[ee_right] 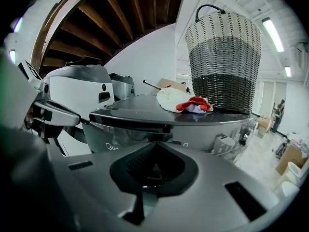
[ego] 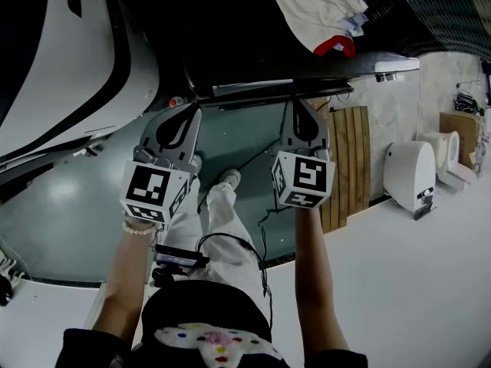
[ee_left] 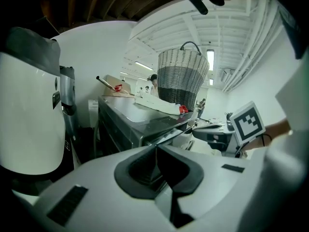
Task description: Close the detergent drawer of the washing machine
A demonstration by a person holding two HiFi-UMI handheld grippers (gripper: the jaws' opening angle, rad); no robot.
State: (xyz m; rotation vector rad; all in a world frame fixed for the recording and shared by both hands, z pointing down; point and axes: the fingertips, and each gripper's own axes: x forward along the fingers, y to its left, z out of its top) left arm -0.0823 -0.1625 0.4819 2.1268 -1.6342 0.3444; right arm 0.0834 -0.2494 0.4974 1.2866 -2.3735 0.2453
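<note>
**Q:** Drawer location?
**A:** The detergent drawer (ee_right: 130,128) sits under the top edge of the washing machine (ee_right: 217,129). It projects slightly, directly ahead of the right gripper (ee_right: 154,146). Contact cannot be confirmed.

**Q:** Jaws?
**A:** The right gripper and the left gripper (ee_left: 155,149) both have their jaws together, with nothing between them.

**Q:** Surface, room?
**A:** The machine top carries a wicker basket (ee_right: 223,62) and a cloth (ee_right: 181,100). There are wooden beams (ee_right: 120,13) overhead and a white floor (ego: 414,282).
</note>
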